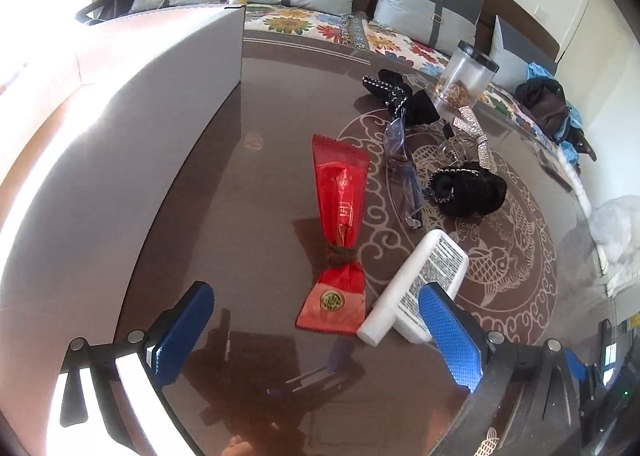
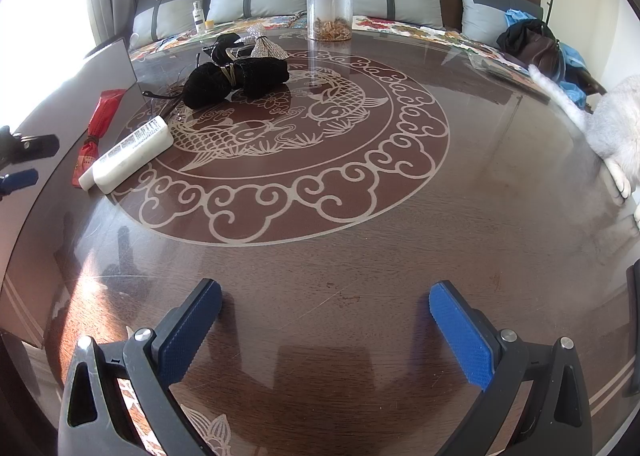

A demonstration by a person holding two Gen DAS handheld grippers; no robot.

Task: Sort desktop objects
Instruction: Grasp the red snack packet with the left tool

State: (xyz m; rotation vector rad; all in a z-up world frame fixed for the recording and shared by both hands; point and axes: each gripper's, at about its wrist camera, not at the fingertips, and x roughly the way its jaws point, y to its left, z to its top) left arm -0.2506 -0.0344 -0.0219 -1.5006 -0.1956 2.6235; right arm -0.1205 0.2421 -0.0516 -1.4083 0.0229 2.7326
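Dark brown glossy bench (image 2: 360, 240) with a pale fish-and-cloud medallion, sofa (image 2: 400, 22) with grey cushions and floral cover behind it. Grey box wall (image 1: 120, 128) fills the left side of my left view; its inside is hidden. A grey-white furry animal (image 2: 616, 128) is cut off at the right edge. My left tool (image 1: 316, 332) is spread wide, nothing between the blue pads. My right tool (image 2: 326, 324) is also apart, empty, over bare wood. Red foil packet tied with brown cord (image 1: 340, 236) lies just ahead of the left tool, touching the white flat tube with printed label (image 1: 420, 284). Beyond: clear glasses (image 1: 402, 172), black fabric bundles (image 1: 468, 188), silver sparkly bow (image 1: 474, 136), lidded clear jar (image 1: 466, 76); jar contents hard to make out.
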